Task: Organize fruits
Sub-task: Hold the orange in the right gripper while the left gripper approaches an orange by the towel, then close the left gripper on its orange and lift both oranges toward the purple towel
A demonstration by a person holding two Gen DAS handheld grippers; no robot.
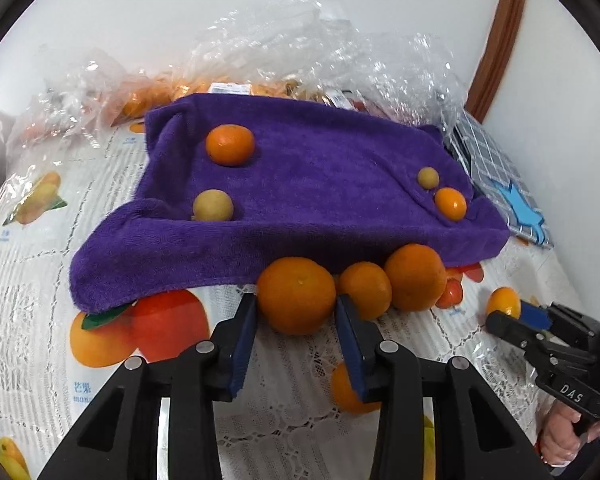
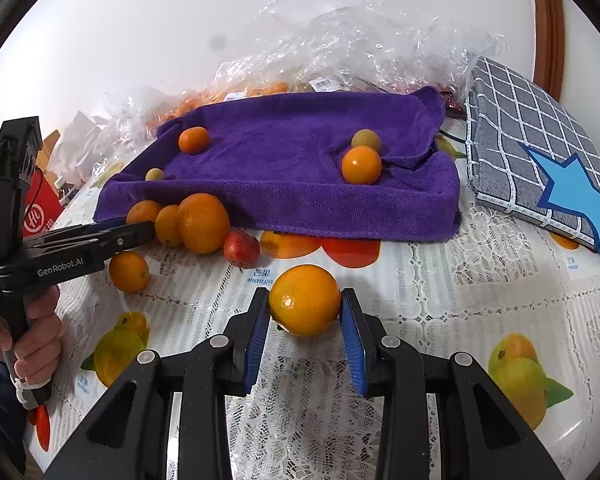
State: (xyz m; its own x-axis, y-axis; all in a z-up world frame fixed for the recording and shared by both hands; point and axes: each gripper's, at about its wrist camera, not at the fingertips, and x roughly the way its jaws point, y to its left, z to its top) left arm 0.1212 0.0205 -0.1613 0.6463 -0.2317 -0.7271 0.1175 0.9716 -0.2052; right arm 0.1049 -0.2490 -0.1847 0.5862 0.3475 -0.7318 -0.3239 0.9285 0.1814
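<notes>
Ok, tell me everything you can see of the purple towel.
The purple towel is deep violet, plush terry cloth, draped over something hidden so its rumpled edges stand raised and its middle sags like a tray. Inside lie two orange fruits and two small yellow-green ones. It rests on the fruit-print tablecloth; crinkled clear plastic bags sit behind it and three oranges huddle against its front edge.

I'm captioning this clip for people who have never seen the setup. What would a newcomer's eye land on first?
First the purple towel, spread mid-table with two oranges and two small yellowish fruits on it. Next, each gripper clamps an orange just before the towel: the right gripper holds one orange, the left gripper another beside a cluster. Behind lies crinkled clear plastic.
</notes>
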